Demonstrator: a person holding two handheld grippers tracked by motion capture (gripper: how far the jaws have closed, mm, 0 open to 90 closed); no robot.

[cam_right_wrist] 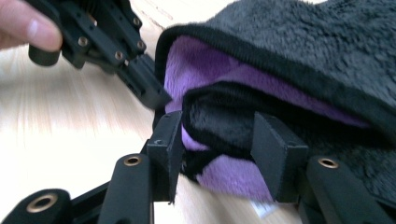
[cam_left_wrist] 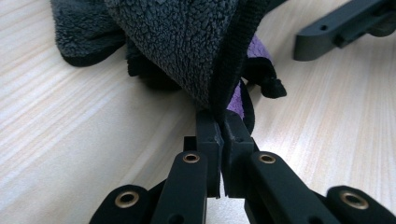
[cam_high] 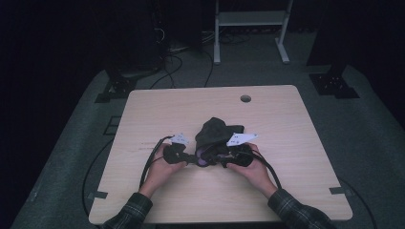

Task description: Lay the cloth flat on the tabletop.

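Nearest the lens: black jaws of the left gripper, clenched on the black-bound hem of a dark grey fleece cloth with purple lining. Cloth bunched near the middle of the pale wooden desk, just ahead of both hands, lifted into a peak above the pinched hem, remainder slumped on the wood. Right gripper at the cloth's other side, jaws partly apart around a fold of black and purple pile; pads apparently touching that fold, firm grasp impossible to confirm. Left hand and right hand low on the desk, plaid sleeves entering from the near edge. Round cable hole toward the far edge. Beyond, dark floor, trailing cables, a white frame.
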